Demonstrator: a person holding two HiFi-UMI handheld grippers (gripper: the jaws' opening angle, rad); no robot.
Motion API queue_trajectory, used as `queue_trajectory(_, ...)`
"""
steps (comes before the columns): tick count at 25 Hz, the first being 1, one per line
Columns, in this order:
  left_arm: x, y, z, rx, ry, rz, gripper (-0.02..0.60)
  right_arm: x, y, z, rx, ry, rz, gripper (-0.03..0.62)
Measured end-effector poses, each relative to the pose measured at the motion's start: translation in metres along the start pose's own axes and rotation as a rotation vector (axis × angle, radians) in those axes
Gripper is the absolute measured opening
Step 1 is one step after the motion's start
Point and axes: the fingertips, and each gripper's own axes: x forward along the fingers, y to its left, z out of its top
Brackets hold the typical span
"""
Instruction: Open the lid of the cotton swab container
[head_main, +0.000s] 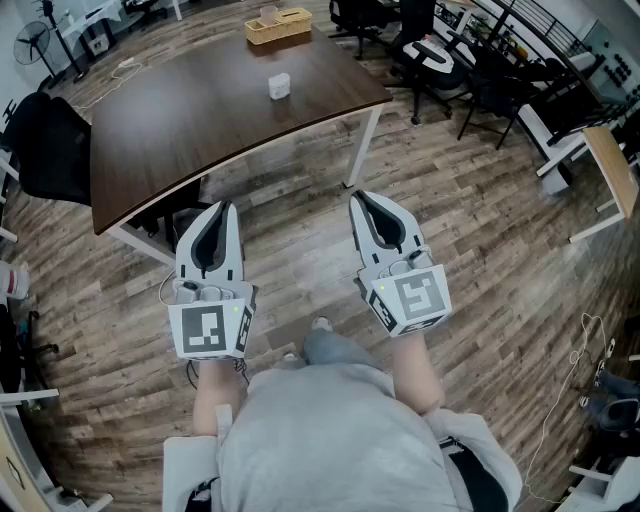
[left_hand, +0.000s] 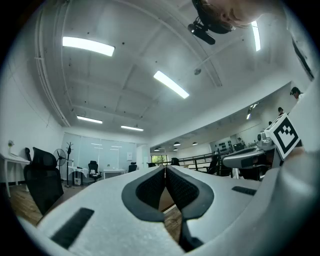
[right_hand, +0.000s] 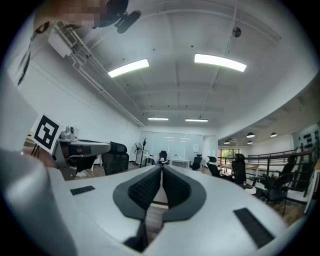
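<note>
The left tool (head_main: 228, 206) and right tool (head_main: 357, 198) are both shut tight with nothing between their jaws. They are held side by side over the floor (head_main: 300, 270), short of the worktop (head_main: 180, 130). A small white box there, probably the swab container (head_main: 279, 85), stands well apart from both, with a basket (head_main: 278, 26) beyond it.

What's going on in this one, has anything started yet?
Not yet. A person stands back from the dark table, holding the left gripper and the right gripper out over the wooden floor. Both have their jaws shut on nothing. The small white container sits on the table, untouched, near a wicker tray.
</note>
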Motion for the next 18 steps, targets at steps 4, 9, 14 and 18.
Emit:
queue_trajectory(4,0.001,-0.001,0.001,0.003,-0.002,-0.005,0.012,0.0,0.0,0.002,0.0,-0.005,0.001,0.017)
queue_trajectory(9,0.006,-0.004,0.003,0.008,-0.008,-0.002,0.012,0.002,-0.006,0.003,-0.002,-0.008,0.003,0.017)
queue_trajectory(14,0.012,-0.003,0.002,0.011,-0.006,0.011,0.012,0.009,-0.011,0.001,-0.001,-0.006,0.009,0.017)
queue_trajectory(18,0.023,-0.001,-0.001,0.024,-0.011,0.023,0.012,0.018,-0.024,-0.002,0.03,-0.025,-0.001,0.017)
